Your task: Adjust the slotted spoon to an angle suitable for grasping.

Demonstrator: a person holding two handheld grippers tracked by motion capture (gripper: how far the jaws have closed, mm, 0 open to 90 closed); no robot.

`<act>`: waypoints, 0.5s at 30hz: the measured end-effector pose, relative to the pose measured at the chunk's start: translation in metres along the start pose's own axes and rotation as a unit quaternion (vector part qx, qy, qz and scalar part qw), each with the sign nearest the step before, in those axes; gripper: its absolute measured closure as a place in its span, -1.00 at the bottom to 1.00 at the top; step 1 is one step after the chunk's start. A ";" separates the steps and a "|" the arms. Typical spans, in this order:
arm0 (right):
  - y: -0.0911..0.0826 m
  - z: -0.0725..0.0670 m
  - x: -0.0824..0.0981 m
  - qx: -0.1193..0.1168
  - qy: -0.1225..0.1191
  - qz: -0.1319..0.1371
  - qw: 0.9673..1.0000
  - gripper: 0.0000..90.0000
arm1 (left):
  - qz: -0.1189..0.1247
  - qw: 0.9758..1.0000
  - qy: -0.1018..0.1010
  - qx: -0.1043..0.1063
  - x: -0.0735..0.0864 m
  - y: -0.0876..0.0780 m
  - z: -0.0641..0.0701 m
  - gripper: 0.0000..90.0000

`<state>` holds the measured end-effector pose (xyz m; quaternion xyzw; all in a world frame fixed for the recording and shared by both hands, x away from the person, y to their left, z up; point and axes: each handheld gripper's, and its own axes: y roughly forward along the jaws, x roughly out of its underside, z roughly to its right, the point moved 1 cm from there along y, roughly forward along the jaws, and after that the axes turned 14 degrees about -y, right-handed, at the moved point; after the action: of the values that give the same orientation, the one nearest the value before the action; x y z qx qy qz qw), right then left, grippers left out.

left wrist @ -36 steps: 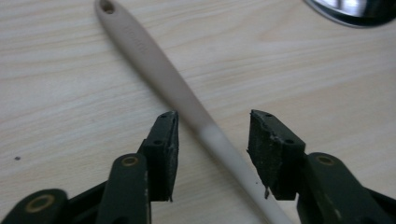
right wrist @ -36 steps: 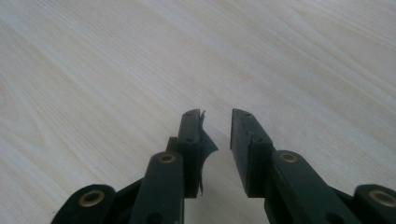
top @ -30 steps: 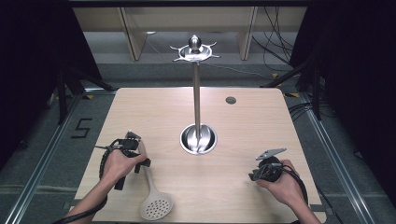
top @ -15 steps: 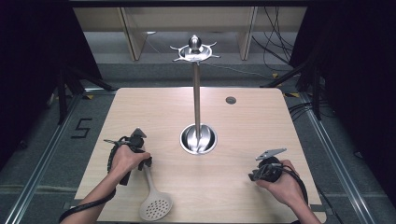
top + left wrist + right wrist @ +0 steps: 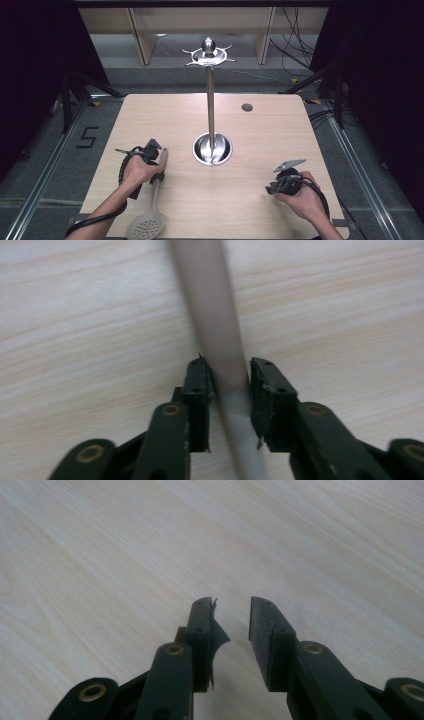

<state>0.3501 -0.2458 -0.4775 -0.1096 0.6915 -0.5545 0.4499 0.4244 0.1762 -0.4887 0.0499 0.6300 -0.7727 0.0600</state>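
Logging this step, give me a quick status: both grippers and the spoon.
Left gripper astride the slotted spoon handle, spoon flat on table. Right gripper open, empty, over bare wood. Utensil stand mid-table, clear of both.

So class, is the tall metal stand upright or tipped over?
Upright: the stand rises straight from its round base, which rests flat on the table.

High overhead view of table [image 5: 270, 130]; both claw cameras close, perhaps sharing woodgrain.
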 end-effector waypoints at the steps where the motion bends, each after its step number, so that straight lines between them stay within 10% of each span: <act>1: 0.000 0.000 0.000 0.000 -0.001 0.001 1.000 0.59 | -0.005 1.000 0.025 0.001 0.002 -0.001 0.001 0.65; 5: 0.001 0.001 0.001 0.003 -0.006 0.002 1.000 0.59 | 0.018 0.997 0.080 0.000 0.006 -0.005 -0.001 0.65; 15: -0.001 0.000 -0.001 0.007 -0.006 0.009 1.000 0.56 | 0.118 0.985 0.120 0.043 0.024 -0.038 -0.006 0.65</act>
<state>0.3502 -0.2458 -0.4765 -0.1034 0.6863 -0.5543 0.4595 0.3944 0.1886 -0.4569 0.2186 0.5884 -0.7751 0.0726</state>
